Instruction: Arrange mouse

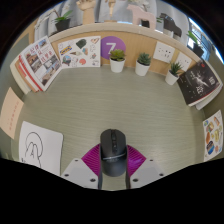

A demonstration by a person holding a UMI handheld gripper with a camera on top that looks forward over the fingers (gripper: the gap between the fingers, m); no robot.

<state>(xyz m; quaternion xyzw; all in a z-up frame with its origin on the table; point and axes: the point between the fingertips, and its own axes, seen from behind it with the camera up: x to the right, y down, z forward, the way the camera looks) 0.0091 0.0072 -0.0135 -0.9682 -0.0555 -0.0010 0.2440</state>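
Note:
A dark grey computer mouse (113,151) sits between my gripper's (113,160) two fingers, its nose pointing away over the pale green table (110,100). The magenta pads (93,157) press against both of its sides, so the fingers are shut on it. The rear of the mouse is hidden between the fingers. I cannot tell whether it rests on the table or is lifted off it.
A white sheet with a line drawing (38,148) lies left of the fingers. Magazines (38,63) stand along the left edge and books (197,82) on the right. Small potted plants (118,59) and a purple card (109,47) line the far edge.

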